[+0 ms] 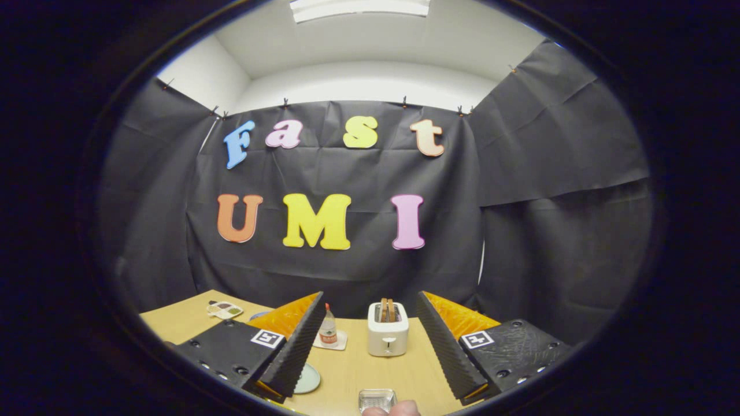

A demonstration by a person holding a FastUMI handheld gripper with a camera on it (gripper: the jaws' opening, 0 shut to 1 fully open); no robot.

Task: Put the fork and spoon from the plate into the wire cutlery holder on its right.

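The hand-held gripper point(367, 352) hangs above the wooden counter point(370, 370) with its two fingers spread wide apart and nothing between them, so it is released and grasping nothing. Closest of all, at the near edge of the counter and between the fingers, a person's fingertips point(399, 409) show, and just beyond them sits a small wire cutlery holder point(377, 398) of shiny metal; its inside cannot be made out. To the left of the holder, partly hidden under the left finger point(295, 341), lies the rim of a pale plate point(309, 380); whether the fork and spoon lie on it cannot be told, since the finger covers most of it. Farther out, between the two fingers and well beyond the holder, a white toaster point(387, 335) stands upright with two brown slices poking out of its slots. To the left of the toaster, close beside the left finger, a small clear bottle point(328, 328) with a red cap stands on a white square coaster point(332, 342). Farther left, beyond the left finger, a small white tray-like item point(225, 310) with dark and coloured patches lies flat near the far corner of the counter, and a bit of something blue point(258, 315) peeks out just beside the finger. Behind the counter hangs the black cloth wall point(520, 231), with white wall and a ceiling light point(359, 8) above it.
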